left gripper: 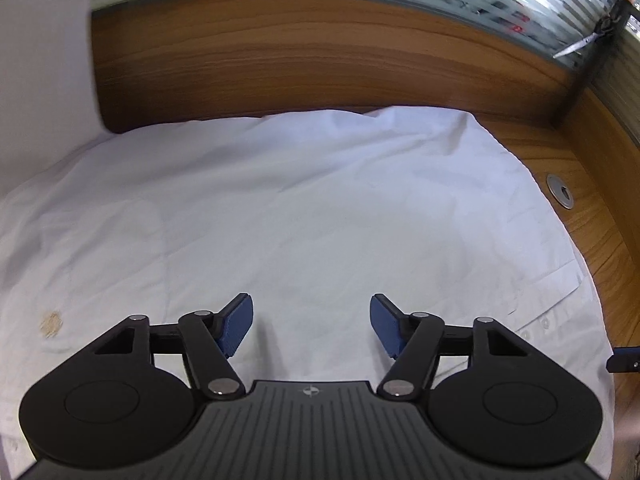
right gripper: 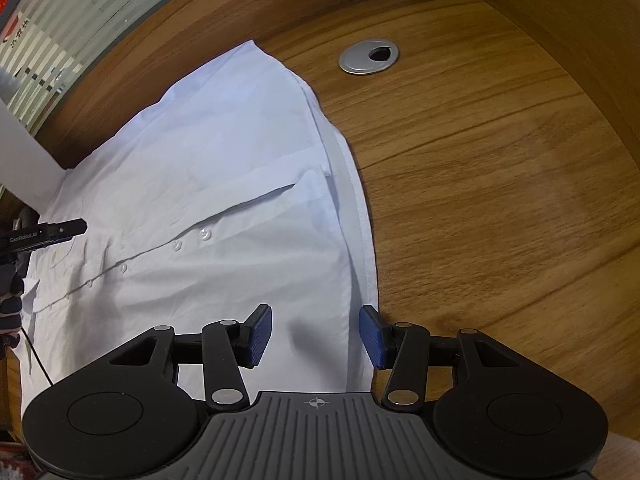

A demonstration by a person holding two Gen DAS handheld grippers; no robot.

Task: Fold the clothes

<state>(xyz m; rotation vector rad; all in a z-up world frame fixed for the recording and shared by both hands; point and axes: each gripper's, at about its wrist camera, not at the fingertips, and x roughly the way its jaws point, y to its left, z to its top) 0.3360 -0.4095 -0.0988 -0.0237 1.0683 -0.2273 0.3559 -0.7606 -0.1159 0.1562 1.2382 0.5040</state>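
A wood-grain desk [right gripper: 480,184] with a wooden back panel [left gripper: 320,60] carries a white button-up shirt [right gripper: 208,168], spread flat beside a round silver cable grommet [right gripper: 369,56]. The left gripper [left gripper: 312,326] hovers over the cloth, jaws wide and empty. The right gripper [right gripper: 316,336], jaws partly apart, straddles the shirt's edge; contact is unclear. The shirt's near end is hidden.

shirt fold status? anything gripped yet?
Done: the white shirt lies spread on the wooden desk, its button row showing, no fold visible yet.
In hand: nothing. The left gripper and right gripper are both open over the fabric, the right at the shirt's edge.
Left: gripping and every fold.
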